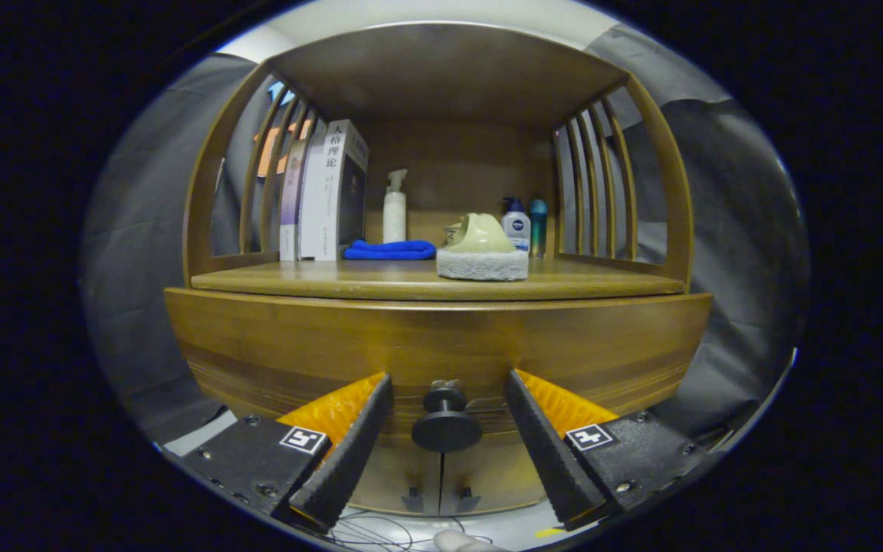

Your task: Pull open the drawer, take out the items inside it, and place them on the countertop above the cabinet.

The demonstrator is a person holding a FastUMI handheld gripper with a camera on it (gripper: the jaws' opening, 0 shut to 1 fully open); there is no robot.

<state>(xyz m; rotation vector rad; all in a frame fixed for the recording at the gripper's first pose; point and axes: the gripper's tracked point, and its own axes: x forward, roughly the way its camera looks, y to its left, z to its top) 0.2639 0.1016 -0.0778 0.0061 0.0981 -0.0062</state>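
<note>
Since it's shut flush with the cabinet front, drawer (441, 345): closed, right under the countertop (380, 287).
Knob (445, 420): dark, sits between the fingers, untouched.
Gripper (448, 383): fingers spread wide, one each side of the knob, holding nothing.
Countertop stuff: scrub sponge (482, 249), blue cloth (390, 250), books (326, 192), spray bottle (395, 208), two bottles (526, 224) at the back.

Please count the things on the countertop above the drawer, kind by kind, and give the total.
Books: 3
Bottles: 3 (white spray bottle, pump bottle, teal bottle)
Blue cloth: 1
Scrub brush: 1
Total: 8
The gripper has its jaws open around the drawer knob.
</note>
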